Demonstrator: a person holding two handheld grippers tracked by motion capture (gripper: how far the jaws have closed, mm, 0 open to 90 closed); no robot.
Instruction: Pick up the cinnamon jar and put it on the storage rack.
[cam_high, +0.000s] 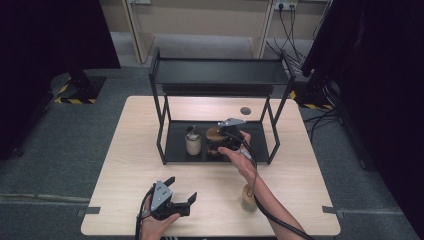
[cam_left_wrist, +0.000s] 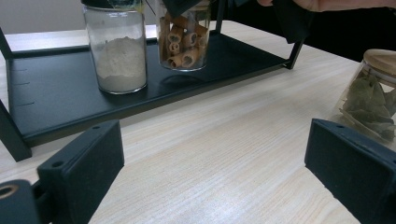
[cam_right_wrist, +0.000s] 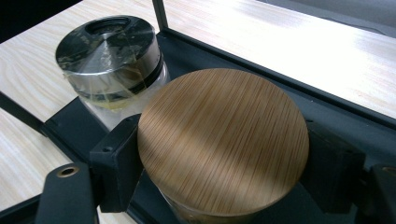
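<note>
The right claw (cam_right_wrist: 224, 168) is pinching a wooden-lidded jar (cam_right_wrist: 223, 142) of rolled sticks, its two jaws pressed on either side just under the lid, at the centre of the high view over the rack's lower shelf (cam_high: 252, 134). Just left of it on that shelf stands a metal-lidded jar (cam_right_wrist: 109, 51) of pale powder. At lower left, the left claw (cam_high: 181, 196) is spread wide above the surface (cam_high: 290, 170), with a bay-leaf jar (cam_left_wrist: 373, 100) at the right.

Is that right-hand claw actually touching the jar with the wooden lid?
Touching. In the right gripper view, the right gripper has both black jaws pressed against the sides of the wooden-lidded jar, with no gap.
</note>
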